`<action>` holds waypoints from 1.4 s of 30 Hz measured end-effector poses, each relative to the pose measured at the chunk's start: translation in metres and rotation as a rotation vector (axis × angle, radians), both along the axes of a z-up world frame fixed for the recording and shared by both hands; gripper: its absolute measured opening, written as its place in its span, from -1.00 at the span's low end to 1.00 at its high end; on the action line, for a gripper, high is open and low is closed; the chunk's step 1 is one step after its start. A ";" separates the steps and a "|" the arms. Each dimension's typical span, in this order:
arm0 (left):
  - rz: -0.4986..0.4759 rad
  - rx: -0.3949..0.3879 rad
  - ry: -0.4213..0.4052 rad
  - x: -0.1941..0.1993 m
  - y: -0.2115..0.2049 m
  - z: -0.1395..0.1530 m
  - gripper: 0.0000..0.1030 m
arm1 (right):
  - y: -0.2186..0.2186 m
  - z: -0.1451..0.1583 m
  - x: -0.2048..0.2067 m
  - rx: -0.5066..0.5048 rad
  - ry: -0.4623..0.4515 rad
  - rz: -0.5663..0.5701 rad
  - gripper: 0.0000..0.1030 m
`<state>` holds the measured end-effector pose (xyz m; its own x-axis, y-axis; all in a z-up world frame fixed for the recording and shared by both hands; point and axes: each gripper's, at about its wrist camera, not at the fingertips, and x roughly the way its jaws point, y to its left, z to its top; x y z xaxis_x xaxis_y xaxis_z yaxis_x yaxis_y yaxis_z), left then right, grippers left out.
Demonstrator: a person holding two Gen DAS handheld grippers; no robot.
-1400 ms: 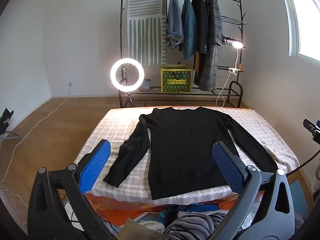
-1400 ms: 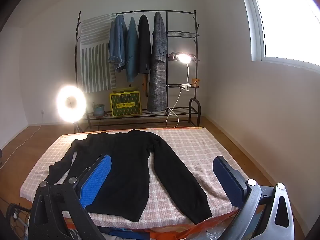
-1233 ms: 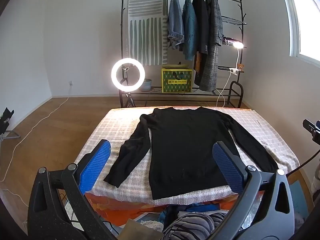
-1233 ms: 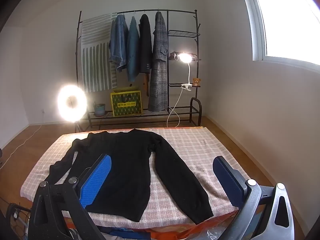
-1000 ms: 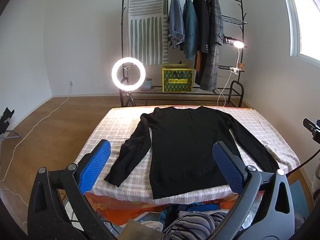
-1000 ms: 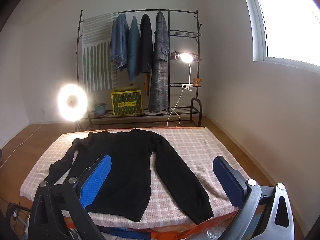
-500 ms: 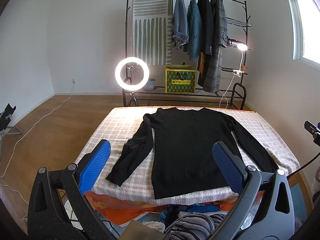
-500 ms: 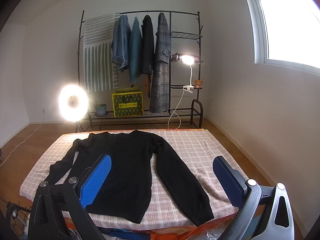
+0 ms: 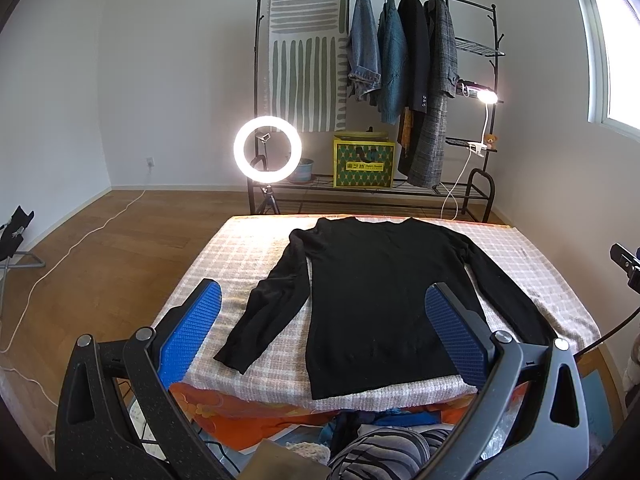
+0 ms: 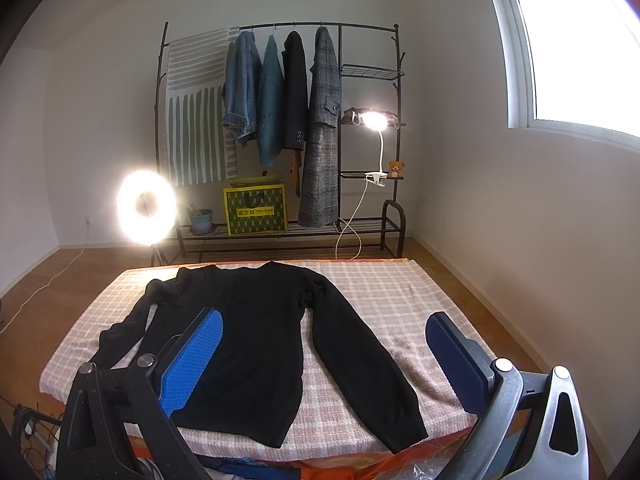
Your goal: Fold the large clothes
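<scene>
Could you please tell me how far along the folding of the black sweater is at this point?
Done: the sweater lies flat and spread on the checked cloth, both sleeves out to the sides. In hand: nothing; the left gripper and right gripper are open, held above the near edge, off the fabric. Left: every fold, as no sleeve or hem is turned in yet.

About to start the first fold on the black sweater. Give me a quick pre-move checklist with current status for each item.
1. Black sweater lies flat on the checked cloth, unfolded: ok.
2. Both sleeves spread out to the sides, cuffs visible: ok.
3. Left gripper open and holding nothing: ok.
4. Right gripper open and holding nothing: ok.
5. Nothing resting on top of the sweater: ok.
6. Near hem close to the table edge, risk of slipping off: cannot tell.
</scene>
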<state>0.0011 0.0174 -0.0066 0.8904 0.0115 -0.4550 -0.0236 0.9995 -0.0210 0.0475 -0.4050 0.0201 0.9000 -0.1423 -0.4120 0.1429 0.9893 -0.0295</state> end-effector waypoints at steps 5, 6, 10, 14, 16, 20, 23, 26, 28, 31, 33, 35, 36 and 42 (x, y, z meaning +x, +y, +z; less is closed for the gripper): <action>0.002 0.000 -0.001 0.000 0.002 0.003 1.00 | 0.001 0.001 -0.001 -0.002 -0.007 0.002 0.99; 0.002 0.000 -0.001 0.000 0.002 0.004 1.00 | 0.001 0.001 -0.001 -0.002 -0.007 0.002 0.99; 0.002 0.000 -0.001 0.000 0.002 0.003 1.00 | 0.001 0.000 -0.001 -0.002 -0.007 0.002 0.99; 0.002 -0.001 -0.002 0.000 0.003 0.002 1.00 | 0.001 0.000 -0.001 -0.002 -0.008 0.002 0.99; 0.001 0.000 -0.002 0.000 0.002 0.002 1.00 | 0.001 0.000 -0.001 -0.003 -0.008 0.001 0.99; 0.003 0.001 -0.002 0.000 0.003 0.002 1.00 | 0.001 0.001 -0.001 -0.008 -0.011 0.002 1.00; 0.003 0.001 -0.002 0.000 0.002 0.002 1.00 | 0.001 0.002 -0.001 -0.008 -0.012 0.003 0.99; 0.003 0.001 -0.003 0.000 0.003 0.002 1.00 | 0.002 0.002 -0.001 -0.008 -0.011 0.004 0.99; 0.004 0.001 -0.002 0.000 0.004 0.003 1.00 | 0.002 0.002 -0.001 -0.011 -0.011 0.003 1.00; 0.005 0.003 -0.001 0.000 0.005 0.003 1.00 | 0.003 0.002 -0.001 -0.011 -0.011 0.007 0.99; 0.009 0.006 0.001 0.001 0.009 0.005 1.00 | 0.004 0.003 0.000 -0.012 -0.012 0.010 1.00; 0.013 0.008 0.003 0.002 0.012 0.005 1.00 | 0.005 0.003 0.000 -0.012 -0.011 0.013 0.99; 0.017 0.009 0.003 0.001 0.014 0.005 1.00 | 0.005 0.003 0.001 -0.012 -0.011 0.014 0.99; 0.036 0.023 0.008 0.001 0.018 0.002 1.00 | 0.011 0.002 0.005 -0.014 -0.011 0.024 0.99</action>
<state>0.0024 0.0351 -0.0047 0.8855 0.0536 -0.4616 -0.0594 0.9982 0.0020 0.0521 -0.3941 0.0218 0.9078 -0.1260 -0.4000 0.1193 0.9920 -0.0418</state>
